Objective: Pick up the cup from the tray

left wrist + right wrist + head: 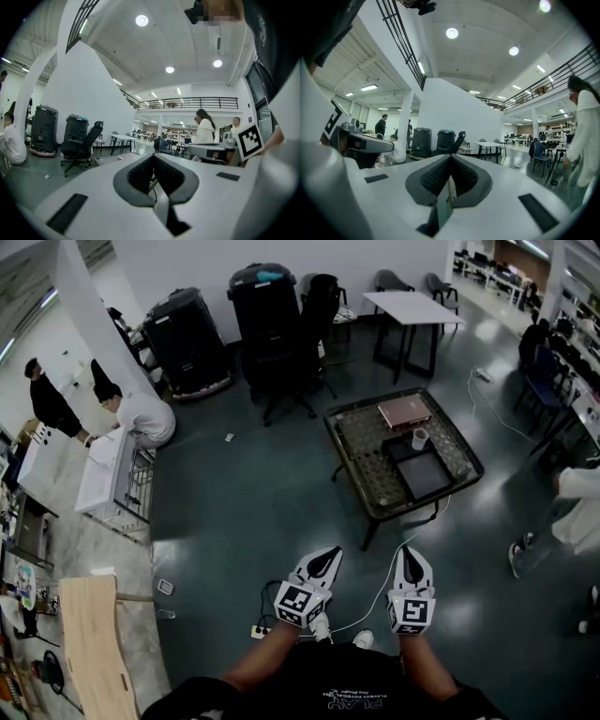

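A small white cup (419, 439) stands at the far end of a dark tray (425, 474) on a low black glass-topped table (361, 460). A brown flat box (404, 412) lies behind it. My left gripper (327, 557) and right gripper (410, 555) are held side by side over the floor, well short of the table, and both point forward. Both are shut with nothing between the pads. In the left gripper view the left gripper (153, 157) looks level across the room. The right gripper (450, 158) does the same in its own view. Neither gripper view shows the cup.
A black office chair (286, 362) and two black bins (187, 338) stand at the back, with a white table (412, 307) to their right. People (141, 418) crouch at the left. A person (577, 507) stands right of the table. A power strip (261, 631) and cable lie on the floor.
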{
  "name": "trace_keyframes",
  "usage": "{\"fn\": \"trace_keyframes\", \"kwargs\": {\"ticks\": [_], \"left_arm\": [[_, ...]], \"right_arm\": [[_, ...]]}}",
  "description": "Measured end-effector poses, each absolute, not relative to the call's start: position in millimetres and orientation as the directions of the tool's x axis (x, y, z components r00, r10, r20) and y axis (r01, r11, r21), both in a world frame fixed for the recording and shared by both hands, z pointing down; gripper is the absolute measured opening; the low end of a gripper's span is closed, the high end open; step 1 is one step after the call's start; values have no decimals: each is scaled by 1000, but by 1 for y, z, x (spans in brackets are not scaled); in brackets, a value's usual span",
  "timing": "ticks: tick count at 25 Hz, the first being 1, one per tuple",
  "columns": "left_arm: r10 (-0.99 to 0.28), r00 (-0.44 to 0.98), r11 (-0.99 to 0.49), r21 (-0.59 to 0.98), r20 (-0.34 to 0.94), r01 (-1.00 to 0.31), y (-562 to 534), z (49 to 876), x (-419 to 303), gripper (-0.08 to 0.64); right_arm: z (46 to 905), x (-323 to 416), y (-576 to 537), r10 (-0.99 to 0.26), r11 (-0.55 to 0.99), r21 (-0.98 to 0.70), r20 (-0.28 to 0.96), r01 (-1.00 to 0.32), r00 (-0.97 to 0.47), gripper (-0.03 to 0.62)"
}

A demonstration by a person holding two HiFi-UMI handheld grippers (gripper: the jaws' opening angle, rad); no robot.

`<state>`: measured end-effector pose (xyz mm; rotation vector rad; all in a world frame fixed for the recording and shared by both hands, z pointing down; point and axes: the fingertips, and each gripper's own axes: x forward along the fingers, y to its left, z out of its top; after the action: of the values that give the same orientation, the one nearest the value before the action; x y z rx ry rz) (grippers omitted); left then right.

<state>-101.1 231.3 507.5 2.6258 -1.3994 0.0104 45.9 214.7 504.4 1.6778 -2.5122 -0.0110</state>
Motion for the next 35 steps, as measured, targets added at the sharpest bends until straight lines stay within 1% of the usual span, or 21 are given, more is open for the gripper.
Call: {"fn": "trace_keyframes", "kwargs": {"ticks": [5, 19, 25, 35], "left_arm": [[-827, 557, -541, 158, 80, -826, 222, 507, -111, 9], [-809, 583, -566, 167, 79, -807, 193, 516, -157, 9], [-799, 596, -577, 176, 85, -798, 181, 520, -154, 9], [-801, 593, -575, 172, 85, -800, 149, 517, -153, 9]], "right_arm": [[505, 43, 209, -924, 378, 52, 87, -924, -373, 9], [518, 14, 195, -939, 330, 50, 115, -943, -323, 9], [522, 19, 182, -945, 308, 51, 133, -950, -299, 9], [529, 16, 146, -939, 322, 30, 139, -946, -315, 9]]}}
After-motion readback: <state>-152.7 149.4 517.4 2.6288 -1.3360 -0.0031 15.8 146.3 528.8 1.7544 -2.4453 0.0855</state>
